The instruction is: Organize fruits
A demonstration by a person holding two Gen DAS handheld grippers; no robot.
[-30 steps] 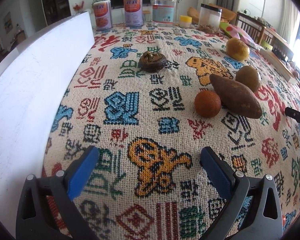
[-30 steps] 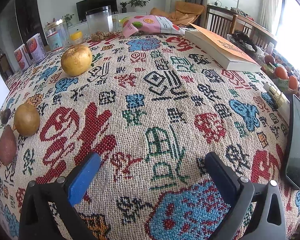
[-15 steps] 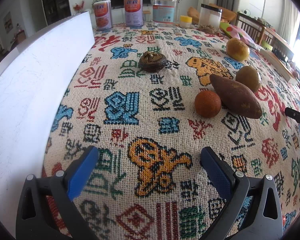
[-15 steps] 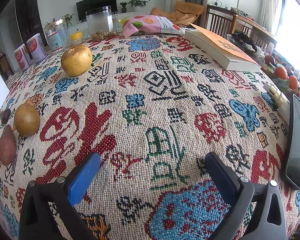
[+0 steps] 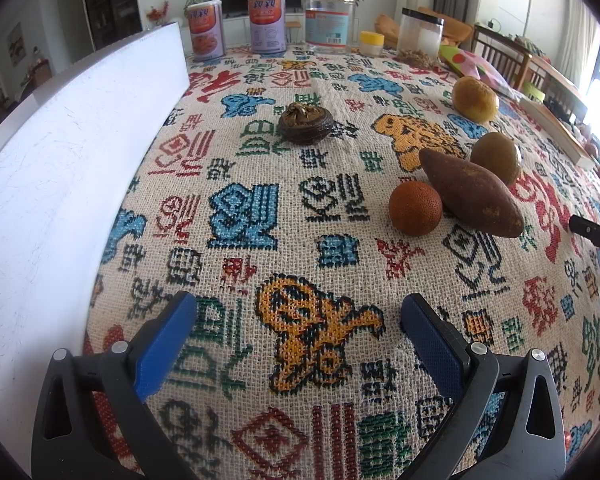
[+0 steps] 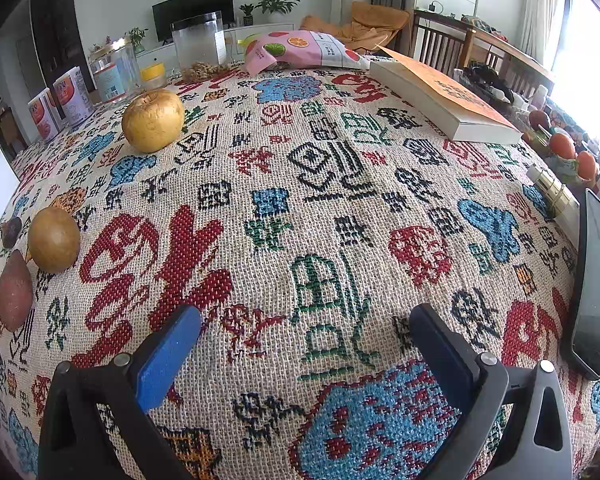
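On the patterned tablecloth lie an orange fruit (image 5: 415, 208), a brown sweet potato (image 5: 471, 192), a round tan fruit (image 5: 496, 156), a yellow apple (image 5: 474, 99) and a dark wrinkled fruit (image 5: 305, 123). My left gripper (image 5: 298, 326) hovers open over the near cloth, well short of them, with nothing between its blue pads. The right wrist view shows the yellow apple (image 6: 153, 120), the tan fruit (image 6: 53, 239) and the sweet potato (image 6: 14, 290) far to the left. My right gripper (image 6: 306, 338) is open and empty above bare cloth.
A white board (image 5: 60, 168) runs along the left edge. Cans (image 5: 266, 24) and jars (image 5: 419, 36) stand at the back. A book (image 6: 440, 100), a pink snack bag (image 6: 300, 50) and a black phone (image 6: 594, 292) lie on the right side.
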